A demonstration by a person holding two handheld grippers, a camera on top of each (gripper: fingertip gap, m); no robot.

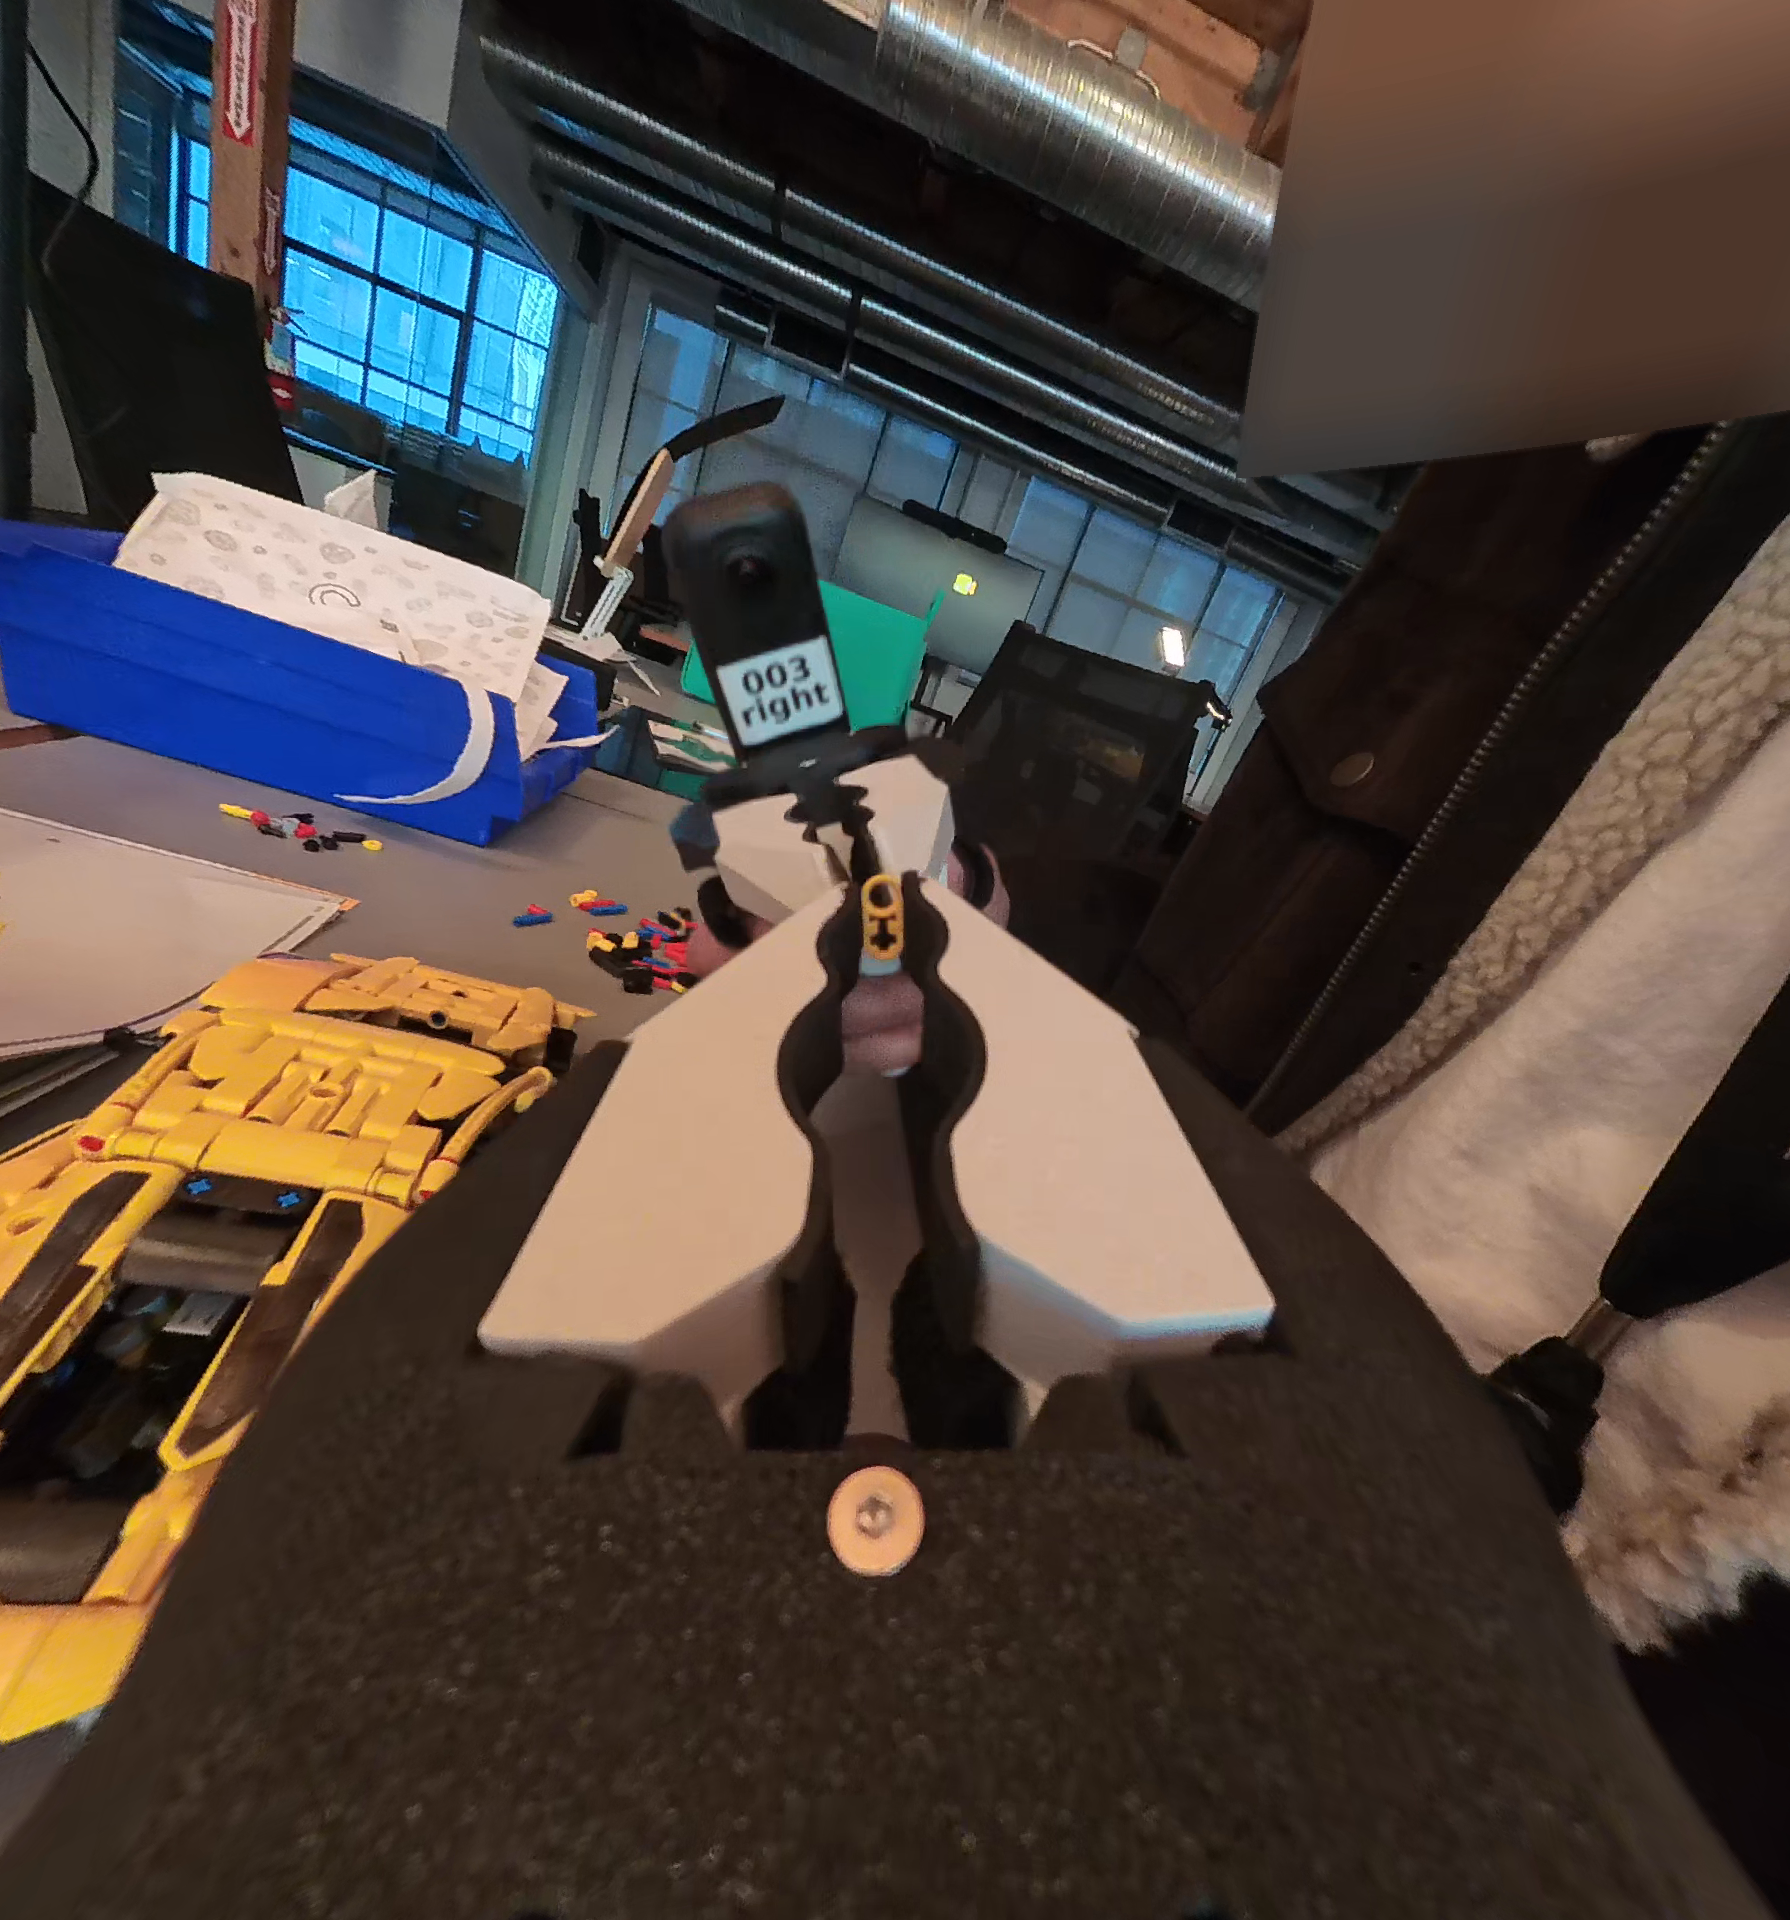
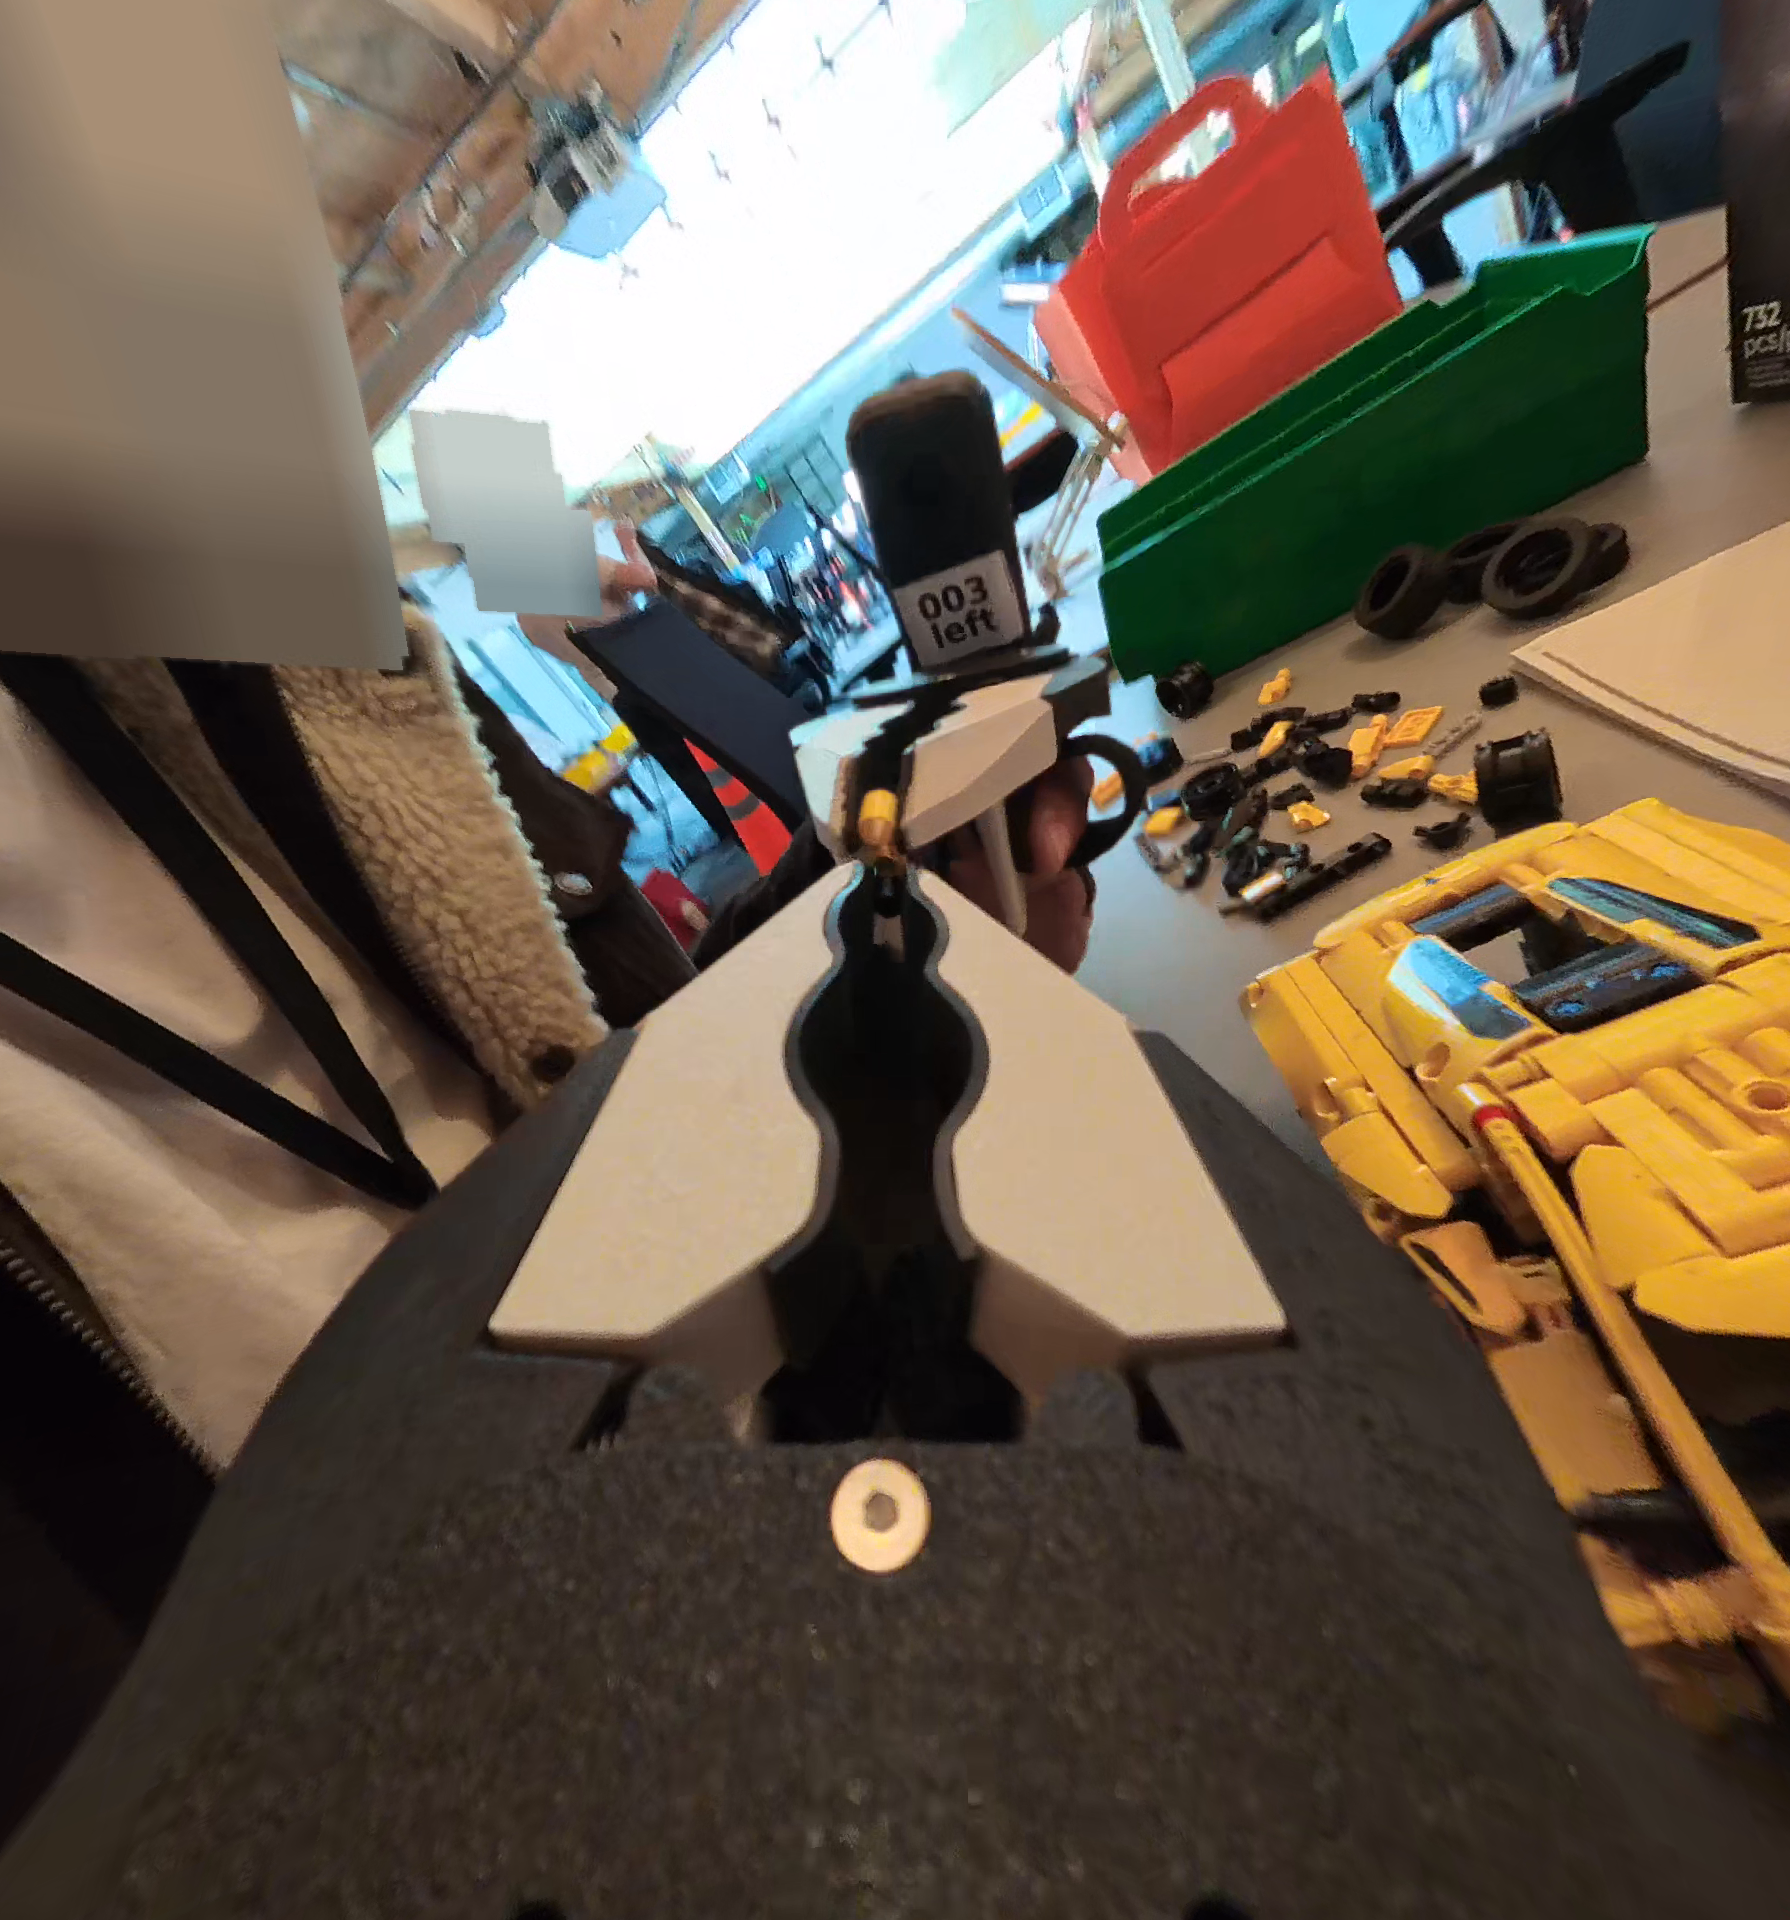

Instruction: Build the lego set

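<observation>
Blue bin (image 1: 247,665) holds crumpled printed paper (image 1: 351,571); green bin's (image 2: 1390,457) contents hidden.

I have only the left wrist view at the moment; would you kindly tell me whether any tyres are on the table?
Observer: Yes, a cluster of black tyres lies just in front of a green bin.
Operator: Thank you. Is anything behind that bin?
Observer: A red bag stands behind it.
Operator: And are there spare parts near the tyres?
Observer: There are loose yellow and black pieces scattered between the tyres and the yellow car.
</observation>
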